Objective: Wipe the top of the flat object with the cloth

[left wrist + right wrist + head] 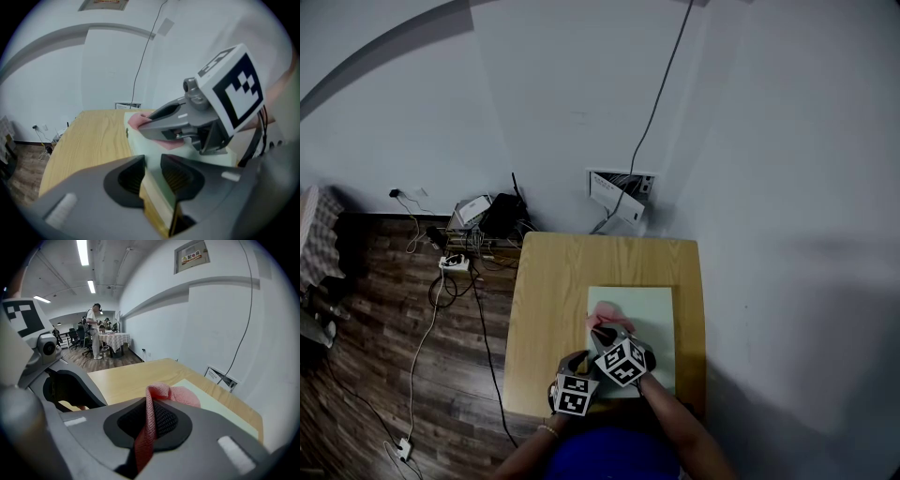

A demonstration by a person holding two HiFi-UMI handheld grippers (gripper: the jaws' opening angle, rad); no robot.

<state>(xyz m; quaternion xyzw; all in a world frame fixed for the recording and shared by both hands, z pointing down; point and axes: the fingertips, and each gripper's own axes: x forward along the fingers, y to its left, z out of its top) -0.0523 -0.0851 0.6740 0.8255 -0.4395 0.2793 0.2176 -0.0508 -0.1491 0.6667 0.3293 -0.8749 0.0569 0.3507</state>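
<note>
Wooden surface stands against the wall. The pale green flat object lies on its right half, near edge toward me. My left claw is clamped on that near edge, pinning it. I judge the flat object light and stiff, likely to slide on the wood unless held there. My right claw is closed on the pink cloth, a soft, limp mesh bunched on the flat object's top. Pinching one fold looks adequate to me; the loose part should drag flat.
</note>
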